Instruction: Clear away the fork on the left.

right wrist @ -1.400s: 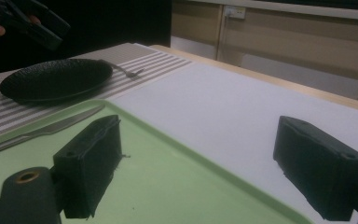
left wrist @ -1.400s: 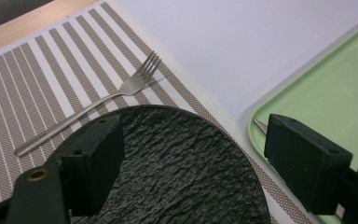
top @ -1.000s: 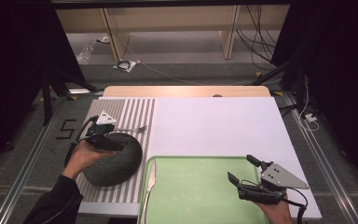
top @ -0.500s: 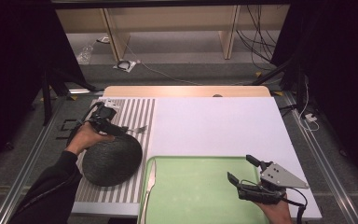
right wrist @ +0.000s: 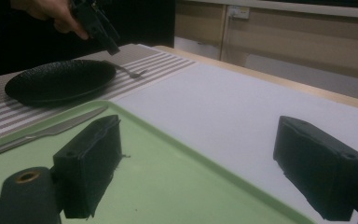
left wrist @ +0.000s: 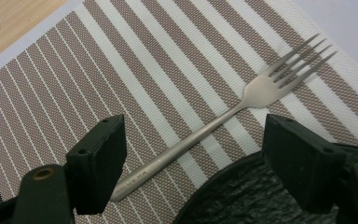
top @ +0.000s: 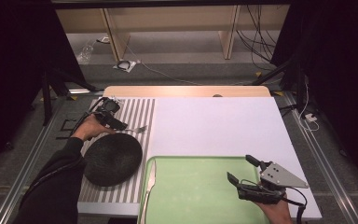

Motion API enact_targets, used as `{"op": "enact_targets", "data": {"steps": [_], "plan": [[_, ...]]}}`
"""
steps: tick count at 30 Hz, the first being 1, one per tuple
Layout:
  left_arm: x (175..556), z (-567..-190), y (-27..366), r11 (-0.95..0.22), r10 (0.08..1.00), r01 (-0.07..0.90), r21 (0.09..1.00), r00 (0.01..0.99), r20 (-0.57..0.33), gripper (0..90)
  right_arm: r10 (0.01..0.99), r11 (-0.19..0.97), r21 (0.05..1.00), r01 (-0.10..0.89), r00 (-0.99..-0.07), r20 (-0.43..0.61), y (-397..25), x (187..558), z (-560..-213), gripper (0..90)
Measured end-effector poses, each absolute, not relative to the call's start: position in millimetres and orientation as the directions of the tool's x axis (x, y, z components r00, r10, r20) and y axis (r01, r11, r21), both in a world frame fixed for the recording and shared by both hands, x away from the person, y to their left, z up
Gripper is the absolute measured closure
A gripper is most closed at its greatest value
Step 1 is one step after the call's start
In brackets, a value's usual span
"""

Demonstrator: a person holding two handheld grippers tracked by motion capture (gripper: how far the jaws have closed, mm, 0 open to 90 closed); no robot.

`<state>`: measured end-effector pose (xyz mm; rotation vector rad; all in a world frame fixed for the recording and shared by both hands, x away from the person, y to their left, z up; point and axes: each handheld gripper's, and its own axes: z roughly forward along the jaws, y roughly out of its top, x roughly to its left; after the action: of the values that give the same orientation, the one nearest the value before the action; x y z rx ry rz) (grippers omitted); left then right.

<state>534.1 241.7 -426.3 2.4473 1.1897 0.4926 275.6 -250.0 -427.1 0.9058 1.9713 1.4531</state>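
Observation:
A metal fork [left wrist: 205, 128] lies on the striped placemat [top: 140, 109], just past the black plate [top: 113, 158]. My left gripper [top: 119, 125] hovers open over the fork's handle [top: 137, 129]; in the left gripper view the handle runs between the two jaws [left wrist: 198, 140] and touches neither. The plate's rim [left wrist: 242, 196] shows at the lower right there. My right gripper [top: 239, 169] stands open and empty over the right side of the green tray [top: 196, 196]. A knife [top: 150, 179] lies along the tray's left edge.
A white mat [top: 214, 123] covers the table's middle and right. The wooden table edge [top: 186, 91] runs along the far side. In the right gripper view the plate [right wrist: 58, 79], fork [right wrist: 128, 71] and knife [right wrist: 46, 131] sit to the left, beyond the tray [right wrist: 168, 186].
My left gripper has moved from over the plate to its far side, down toward the fork. The right gripper has stayed put.

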Motion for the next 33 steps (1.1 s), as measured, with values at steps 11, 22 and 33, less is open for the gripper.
{"op": "enact_targets", "data": {"steps": [11, 22, 33], "plan": [[551.4, -438.1, 243.6, -0.62, 0.777, 0.688, 0.376, 0.605, 0.174, 24.6, 0.766, 0.199, 0.957, 0.211, -0.643, -0.017, -249.8, 276.3, -427.5, 16.0], [559.6, -440.1, 237.8, -0.679, 0.727, 0.659, 0.323, 0.663, 0.176, 28.5, 0.764, 0.201, 0.956, 0.213, -0.645, -0.017, -250.0, 276.3, -427.5, 16.0], [562.3, -444.3, 231.4, -0.729, 0.678, 0.623, 0.284, 0.714, 0.175, 35.3, 0.763, 0.198, 0.957, 0.211, -0.646, -0.015, -250.2, 276.6, -427.8, 16.0]]}}
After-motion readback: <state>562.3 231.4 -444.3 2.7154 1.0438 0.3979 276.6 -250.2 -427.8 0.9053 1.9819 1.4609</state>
